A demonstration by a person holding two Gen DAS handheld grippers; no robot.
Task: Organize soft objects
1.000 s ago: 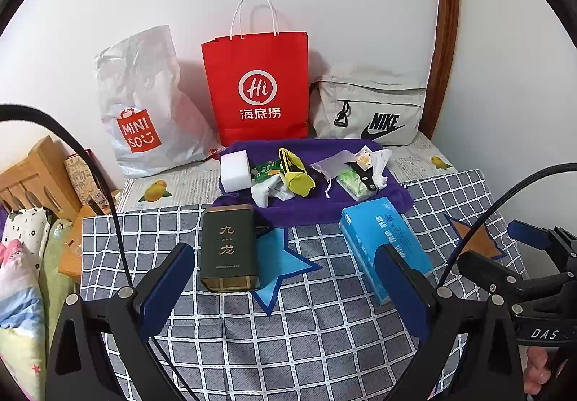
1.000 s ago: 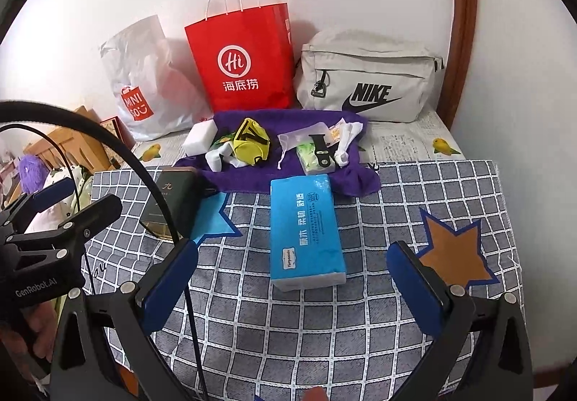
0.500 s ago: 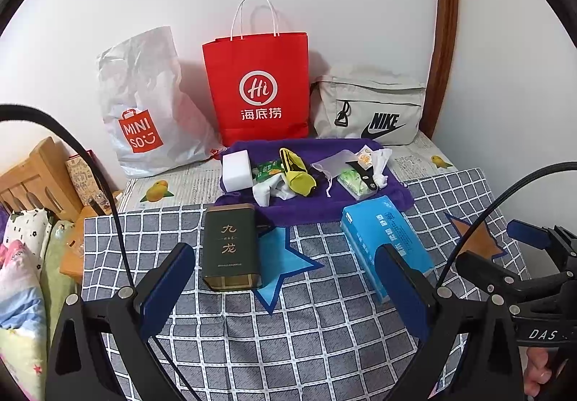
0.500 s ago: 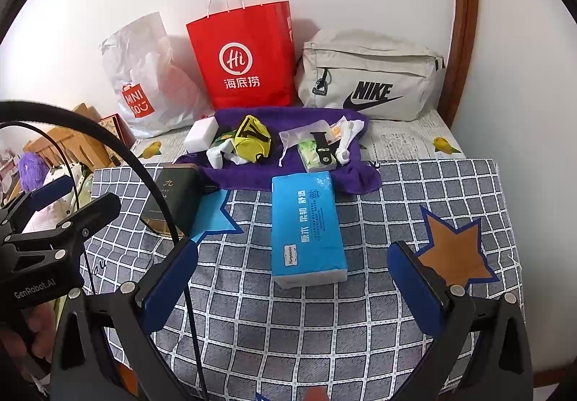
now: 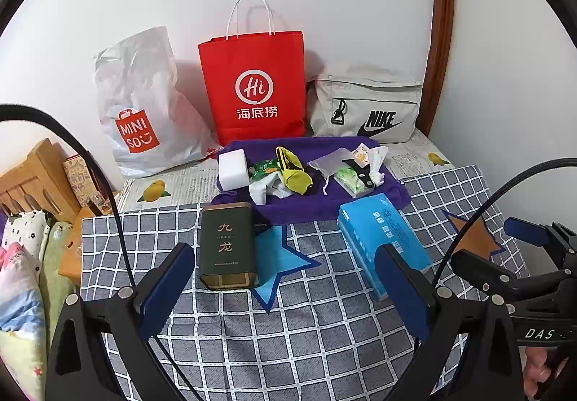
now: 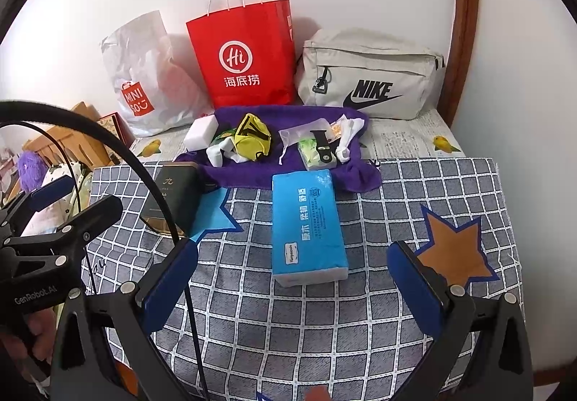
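Observation:
A purple towel (image 5: 324, 209) (image 6: 357, 177) lies at the back of the table with small soft items on it: a white sponge block (image 5: 233, 170) (image 6: 201, 131), a yellow pouch (image 5: 293, 173) (image 6: 252, 134), a mesh drawstring bag (image 5: 326, 162) and white cloths. A blue tissue pack (image 5: 384, 242) (image 6: 306, 224) lies on the checked cloth in front. My left gripper (image 5: 285, 292) is open and empty above the cloth. My right gripper (image 6: 292, 289) is open and empty just in front of the tissue pack.
A dark green tea tin (image 5: 228, 245) (image 6: 173, 195) lies left of the tissue pack. A red paper bag (image 5: 254, 90), a white Miniso bag (image 5: 144, 105) and a grey Nike bag (image 5: 364, 108) stand against the wall. Bedding (image 5: 21, 274) and wooden furniture are at the left.
Both grippers have drifted very slightly; the scene sits a touch lower in the views. Nothing was picked up or moved.

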